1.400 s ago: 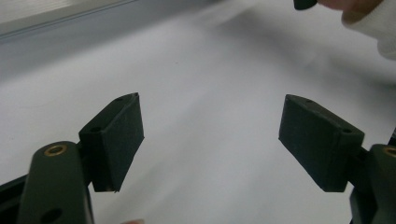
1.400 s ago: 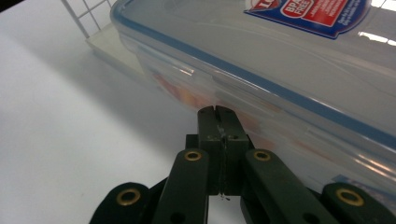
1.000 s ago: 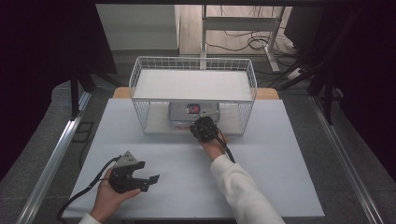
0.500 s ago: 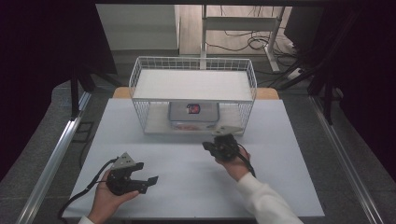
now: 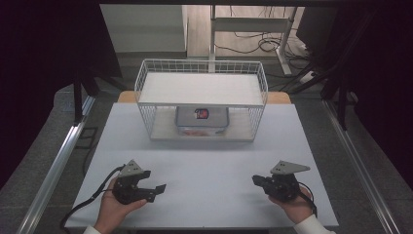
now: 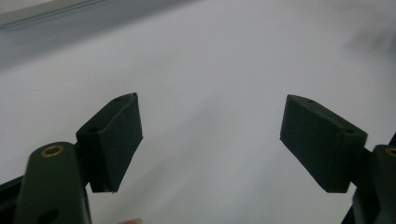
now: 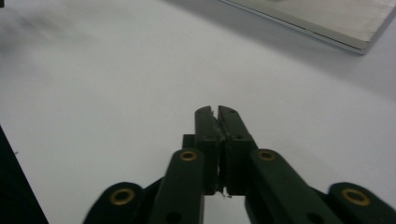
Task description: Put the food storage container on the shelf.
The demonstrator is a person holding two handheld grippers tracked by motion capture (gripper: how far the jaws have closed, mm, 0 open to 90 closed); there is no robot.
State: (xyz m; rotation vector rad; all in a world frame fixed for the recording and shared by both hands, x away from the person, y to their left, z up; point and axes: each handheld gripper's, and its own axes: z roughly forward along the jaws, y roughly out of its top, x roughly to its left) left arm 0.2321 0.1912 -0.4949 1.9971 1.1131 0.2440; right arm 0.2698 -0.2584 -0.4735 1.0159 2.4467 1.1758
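From where I stand, nothing here can be read. The clear container (image 5: pixel 202 120) on the lower level of the white wire rack (image 5: pixel 202 87) carries a small red and dark label (image 5: pixel 201 113) on top, but it is too small and blurred to make out any letters or numbers.
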